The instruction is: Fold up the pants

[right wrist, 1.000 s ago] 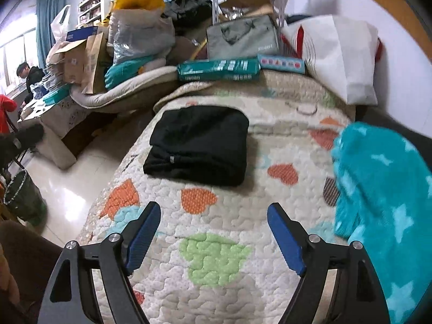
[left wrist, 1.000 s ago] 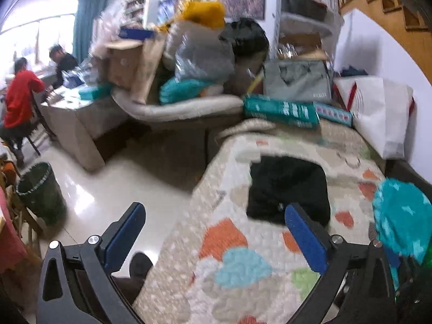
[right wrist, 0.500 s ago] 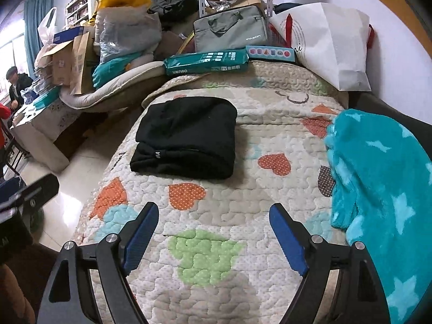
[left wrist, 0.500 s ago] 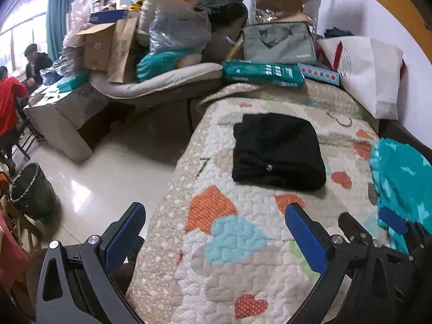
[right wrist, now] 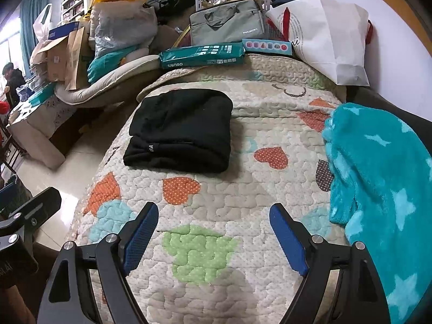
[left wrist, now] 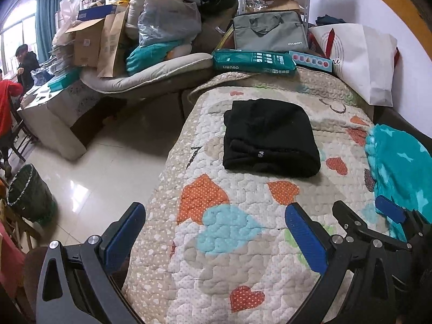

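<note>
The grey bag (right wrist: 226,23) at the far end of the bed carries a small white brand mark on its lower right corner, too small to read surely. In front of it lies a teal pack (right wrist: 201,54) printed "deli" — seen upside down — and beside that a light-blue box (right wrist: 267,46) with a row of coloured shapes. The white paper bag (right wrist: 329,35) shows red stripes and a scrap of cursive lettering. On the pants (right wrist: 179,131) a small white tag reads "RA".

The pants, black and already folded into a thick rectangle, lie on the quilt (right wrist: 216,202) toward its left side, close to the bed's left edge, where the quilt drops to a glossy tiled floor (left wrist: 89,178). To the right a teal star blanket (right wrist: 378,183) covers that side of the bed. Between pants and blanket, and in front of the pants, the quilt lies bare.

Both tongs hover over the near part of the quilt — well apart from the pants, which sit ahead of them. The left tongs (left wrist: 213,235) stand wide open with nothing between the blue pads. The right tongs (right wrist: 213,237) are likewise spread wide and hold nothing.
</note>
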A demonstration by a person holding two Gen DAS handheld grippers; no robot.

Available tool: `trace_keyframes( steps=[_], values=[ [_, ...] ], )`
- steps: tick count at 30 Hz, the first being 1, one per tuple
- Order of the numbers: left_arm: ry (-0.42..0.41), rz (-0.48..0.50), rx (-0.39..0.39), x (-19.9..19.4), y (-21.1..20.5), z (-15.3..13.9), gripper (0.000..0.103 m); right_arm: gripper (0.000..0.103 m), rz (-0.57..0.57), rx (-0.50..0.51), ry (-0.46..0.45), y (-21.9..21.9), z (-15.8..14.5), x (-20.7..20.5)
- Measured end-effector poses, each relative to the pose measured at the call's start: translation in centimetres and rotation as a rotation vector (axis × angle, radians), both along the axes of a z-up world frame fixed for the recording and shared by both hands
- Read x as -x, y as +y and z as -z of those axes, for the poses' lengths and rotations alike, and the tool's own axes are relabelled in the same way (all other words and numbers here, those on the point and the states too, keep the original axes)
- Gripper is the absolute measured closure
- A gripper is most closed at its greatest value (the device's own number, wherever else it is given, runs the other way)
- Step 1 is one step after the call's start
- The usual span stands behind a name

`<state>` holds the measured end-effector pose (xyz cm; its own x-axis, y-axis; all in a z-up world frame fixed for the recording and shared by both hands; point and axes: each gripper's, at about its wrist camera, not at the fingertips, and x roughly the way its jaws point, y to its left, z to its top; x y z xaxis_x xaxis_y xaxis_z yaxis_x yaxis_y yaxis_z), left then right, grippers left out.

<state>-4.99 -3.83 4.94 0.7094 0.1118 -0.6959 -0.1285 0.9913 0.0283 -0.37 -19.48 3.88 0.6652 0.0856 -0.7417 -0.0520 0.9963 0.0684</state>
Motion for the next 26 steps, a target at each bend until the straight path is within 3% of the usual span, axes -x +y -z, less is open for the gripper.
trace_keyframes(
  steps=[26],
  values=[
    [0.089,0.003,0.050,-0.6,0.4,2.3,0.000,0.014,-0.026,0.039,0.021,0.3,0.9,-0.1]
  ],
)
